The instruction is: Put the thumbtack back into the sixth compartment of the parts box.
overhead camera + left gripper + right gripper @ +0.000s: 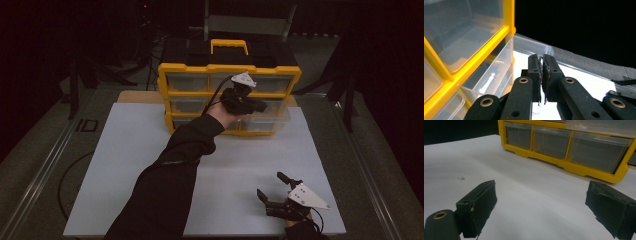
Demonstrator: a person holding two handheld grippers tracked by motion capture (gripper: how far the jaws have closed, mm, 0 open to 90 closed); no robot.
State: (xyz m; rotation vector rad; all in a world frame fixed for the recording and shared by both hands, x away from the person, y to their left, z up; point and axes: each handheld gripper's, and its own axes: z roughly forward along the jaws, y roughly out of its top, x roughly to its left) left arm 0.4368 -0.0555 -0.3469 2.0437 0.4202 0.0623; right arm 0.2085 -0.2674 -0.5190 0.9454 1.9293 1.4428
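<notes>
A yellow organizer with clear drawers stands at the back of the white table. One clear drawer on its right side sticks out of the frame. My left gripper lies level along that drawer's front, pointing right. In the left gripper view the left gripper has its pads pressed together at the edge of the pulled-out drawer, with a thin clear tab pinched between them. My right gripper rests near the table's front right, jaws wide apart; the right gripper has nothing between its pads.
The organizer has a yellow carry handle on top. A tiny pale scrap lies on the white surface. Dark floor and stand legs surround the table.
</notes>
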